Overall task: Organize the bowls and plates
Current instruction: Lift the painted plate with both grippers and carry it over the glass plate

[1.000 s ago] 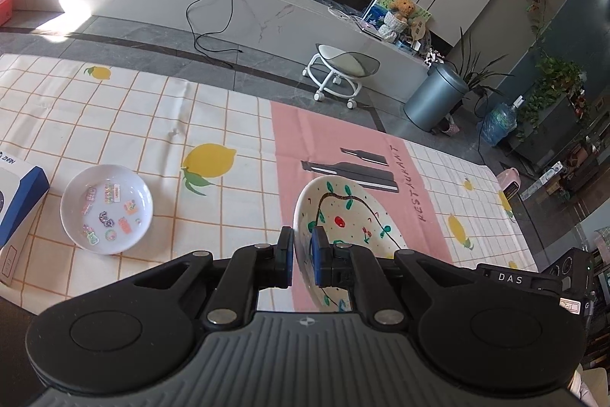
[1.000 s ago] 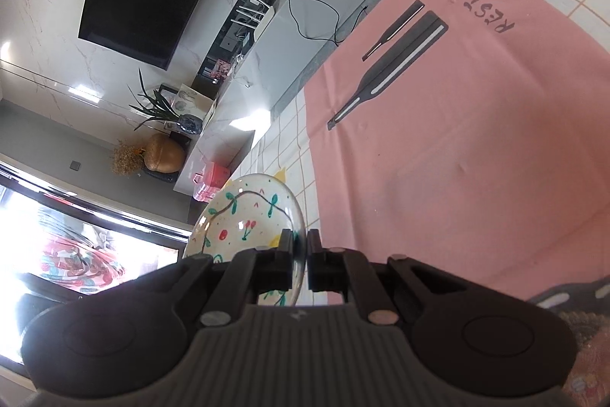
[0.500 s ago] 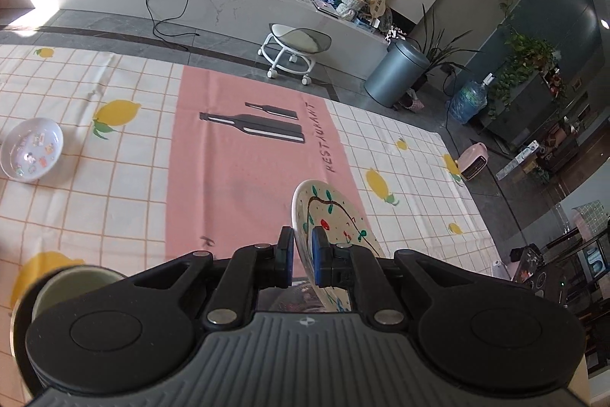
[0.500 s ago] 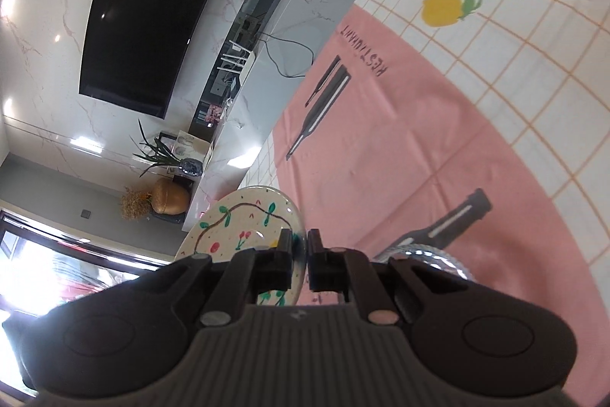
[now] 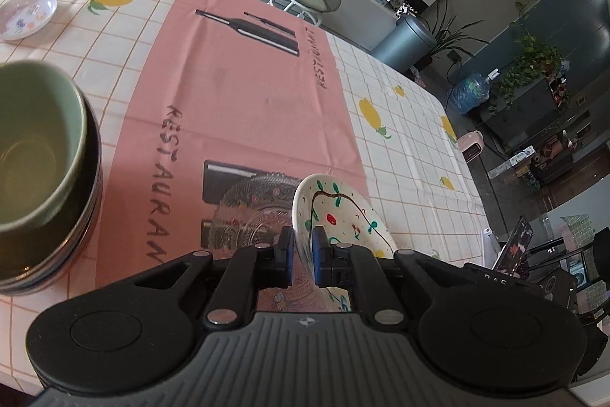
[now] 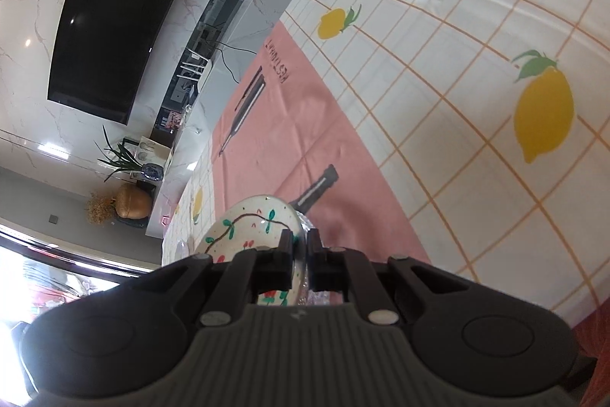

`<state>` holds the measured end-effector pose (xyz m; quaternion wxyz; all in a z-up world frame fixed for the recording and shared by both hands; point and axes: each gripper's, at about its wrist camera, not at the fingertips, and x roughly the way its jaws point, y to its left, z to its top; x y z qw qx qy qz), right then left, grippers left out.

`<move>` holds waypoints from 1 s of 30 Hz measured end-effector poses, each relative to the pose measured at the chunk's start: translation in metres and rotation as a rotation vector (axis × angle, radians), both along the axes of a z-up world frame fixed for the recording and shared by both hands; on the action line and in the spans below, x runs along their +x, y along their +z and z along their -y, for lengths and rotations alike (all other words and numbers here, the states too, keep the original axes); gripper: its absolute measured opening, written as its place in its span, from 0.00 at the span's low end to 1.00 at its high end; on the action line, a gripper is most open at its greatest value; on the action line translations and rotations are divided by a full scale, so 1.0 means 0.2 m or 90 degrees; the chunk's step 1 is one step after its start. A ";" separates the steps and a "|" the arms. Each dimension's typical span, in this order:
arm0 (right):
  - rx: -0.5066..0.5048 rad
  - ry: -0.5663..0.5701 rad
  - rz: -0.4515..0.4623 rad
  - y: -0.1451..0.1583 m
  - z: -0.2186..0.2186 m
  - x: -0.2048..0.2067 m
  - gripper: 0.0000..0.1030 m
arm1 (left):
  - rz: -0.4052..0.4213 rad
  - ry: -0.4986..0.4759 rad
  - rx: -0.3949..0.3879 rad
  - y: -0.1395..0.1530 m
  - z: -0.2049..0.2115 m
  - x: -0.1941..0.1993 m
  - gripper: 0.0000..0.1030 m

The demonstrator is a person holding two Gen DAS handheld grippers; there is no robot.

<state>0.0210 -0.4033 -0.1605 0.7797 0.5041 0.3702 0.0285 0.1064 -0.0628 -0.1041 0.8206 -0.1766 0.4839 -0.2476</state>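
Left wrist view: your left gripper (image 5: 303, 248) pinches the rim of a white ceramic plate painted with a brown vine, green leaves and red cherries (image 5: 339, 216), low centre of the frame, tilted on edge. Just behind it, a clear patterned glass dish (image 5: 255, 205) lies on the pink band of the lemon-print checked tablecloth (image 5: 404, 147). At the left edge, a pale green bowl nests in a stack of dark bowls (image 5: 42, 174). Upper left, a small white saucer with coloured motifs (image 5: 26, 15) sits well apart.

Right wrist view: your right gripper (image 6: 300, 254) is clamped on a matching white painted plate (image 6: 248, 227), lower centre, also on edge. Clear glass shows just beside the fingers (image 6: 318, 254); whether it touches the plate, you cannot tell.
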 end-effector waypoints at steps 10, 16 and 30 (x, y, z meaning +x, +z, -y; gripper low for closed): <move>-0.026 0.023 -0.013 -0.03 -0.09 0.02 0.04 | -0.020 0.044 0.016 -0.12 -0.07 -0.03 0.10; -0.061 0.035 -0.012 -0.02 -0.12 0.04 0.04 | -0.022 0.044 0.035 -0.16 -0.05 -0.04 0.10; -0.086 0.040 -0.019 -0.04 -0.13 0.01 0.04 | 0.006 0.029 0.099 -0.16 0.02 -0.07 0.11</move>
